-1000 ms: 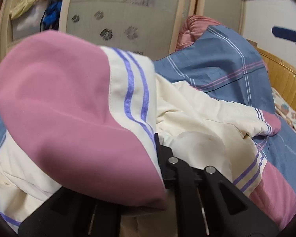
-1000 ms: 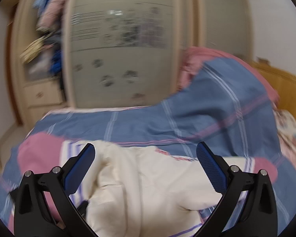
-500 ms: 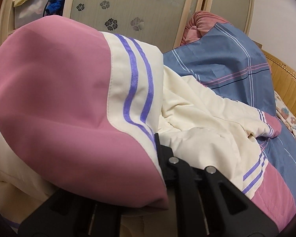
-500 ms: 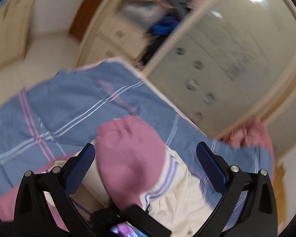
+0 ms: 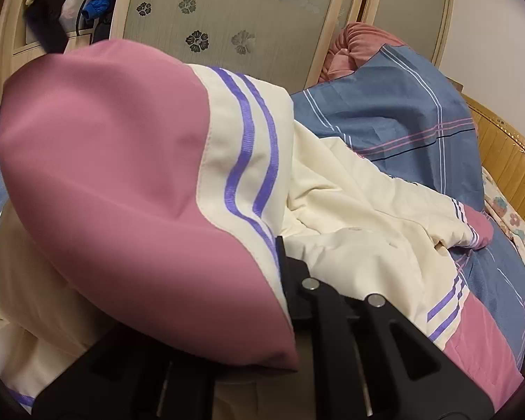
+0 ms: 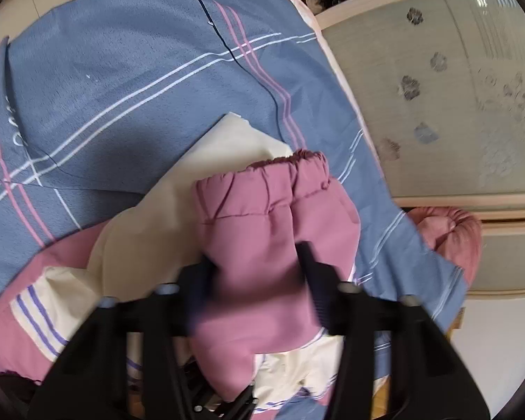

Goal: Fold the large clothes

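— Where is this?
— A bedroom: a bed under a blue plaid cover [image 6: 129, 70], with frosted-glass wardrobe doors [image 5: 234, 17] behind.
— Nearest the cameras?
— The left gripper [image 5: 283, 301], its jaws closed on the pink sleeve with purple stripes [image 5: 122, 182]. The right gripper [image 6: 259, 280] is closing its jaws around that sleeve's gathered pink cuff [image 6: 276, 210].
— And beyond?
— The cream padded jacket [image 5: 360, 224] lies crumpled on the bed, before a wooden headboard [image 5: 507, 161].
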Tool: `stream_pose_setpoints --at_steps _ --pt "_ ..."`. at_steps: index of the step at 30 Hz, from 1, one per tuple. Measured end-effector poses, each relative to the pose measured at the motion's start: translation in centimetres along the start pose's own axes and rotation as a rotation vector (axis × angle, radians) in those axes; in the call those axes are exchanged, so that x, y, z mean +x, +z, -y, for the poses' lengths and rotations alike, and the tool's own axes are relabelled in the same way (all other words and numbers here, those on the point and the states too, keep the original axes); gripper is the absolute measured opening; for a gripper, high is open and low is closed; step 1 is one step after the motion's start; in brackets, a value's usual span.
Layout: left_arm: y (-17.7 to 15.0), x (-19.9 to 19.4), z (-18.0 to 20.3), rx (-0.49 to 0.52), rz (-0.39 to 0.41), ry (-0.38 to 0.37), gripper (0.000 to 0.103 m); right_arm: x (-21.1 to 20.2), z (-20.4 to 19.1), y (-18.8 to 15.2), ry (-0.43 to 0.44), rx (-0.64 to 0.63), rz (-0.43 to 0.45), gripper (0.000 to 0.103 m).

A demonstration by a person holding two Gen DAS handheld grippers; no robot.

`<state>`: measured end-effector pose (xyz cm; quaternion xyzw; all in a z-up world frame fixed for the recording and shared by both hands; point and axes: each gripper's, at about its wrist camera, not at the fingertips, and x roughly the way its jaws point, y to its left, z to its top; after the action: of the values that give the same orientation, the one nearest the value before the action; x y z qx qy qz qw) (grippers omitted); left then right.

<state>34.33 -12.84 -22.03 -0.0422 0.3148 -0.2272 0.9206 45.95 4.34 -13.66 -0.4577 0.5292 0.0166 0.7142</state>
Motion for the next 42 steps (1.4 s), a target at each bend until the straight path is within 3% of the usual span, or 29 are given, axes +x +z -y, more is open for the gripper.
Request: stream_pose_setpoints --at_steps 6,9,12,15,18,22,25,26,27,29,31,33,34,36,38,40,42 --pt "0.0 -0.1 -0.3 -0.008 0.001 0.008 0.011 -2.2 0.5 -1.6 0.056 0.054 0.071 0.010" --pt "0.0 -0.3 -0.8 -0.032 0.007 0.013 0.012 -3.3 3.5 -3.0 0.119 0.149 0.177 0.010" --pt "0.1 -0.4 -1.2 -0.054 0.010 0.006 0.012 -4.5 8.8 -7.1 0.202 0.330 0.311 0.010" --pt "0.2 -0.3 -1.3 -0.060 0.009 0.001 0.012 -3.9 14.6 -14.2 0.287 0.556 0.430 0.010" --pt "0.2 -0.2 -1.1 -0.046 0.004 0.003 0.014 0.4 19.4 -24.2 0.415 0.854 0.502 0.010" --pt "0.0 0.1 -0.3 -0.003 -0.004 0.026 0.015 8.0 18.6 -34.2 0.545 1.061 0.557 0.010" --pt "-0.1 0.3 0.0 0.016 -0.008 0.031 0.015 14.1 15.6 -38.1 0.670 1.163 0.496 0.011" --pt "-0.2 0.3 0.0 0.018 -0.009 0.033 0.015 15.7 14.6 -38.7 0.722 1.197 0.487 0.020" --pt "-0.2 0.4 -0.1 0.018 -0.009 0.035 0.015 17.5 13.4 -39.5 0.781 1.253 0.454 0.047" --pt "-0.2 0.4 -0.3 0.006 -0.011 0.027 0.015 19.6 11.9 -41.0 0.839 1.370 0.352 0.092" --pt "-0.1 0.5 -0.5 -0.002 -0.015 0.020 0.015 19.9 11.0 -42.8 0.911 1.490 0.364 0.094" --pt "-0.1 0.5 -0.4 0.004 -0.015 0.025 0.015 17.9 11.1 -43.9 0.856 1.530 0.388 0.094" --pt "0.0 0.6 -0.4 0.004 -0.015 0.026 0.015 15.5 11.5 -44.3 0.772 1.540 0.440 0.094" --pt "-0.1 0.6 -0.4 0.001 -0.017 0.024 0.015 10.6 12.2 -44.4 0.628 1.498 0.591 0.096" --pt "-0.1 0.6 -0.4 0.001 -0.016 0.025 0.015 4.4 12.5 -42.9 0.496 1.377 0.828 0.102" --pt "-0.2 0.5 -0.3 0.004 -0.016 0.027 0.015 0.8 12.6 -39.7 0.484 1.192 0.969 0.102" --pt "-0.2 0.6 -0.4 0.003 -0.016 0.025 0.015 -0.6 12.4 -35.1 0.498 1.052 0.995 0.102"
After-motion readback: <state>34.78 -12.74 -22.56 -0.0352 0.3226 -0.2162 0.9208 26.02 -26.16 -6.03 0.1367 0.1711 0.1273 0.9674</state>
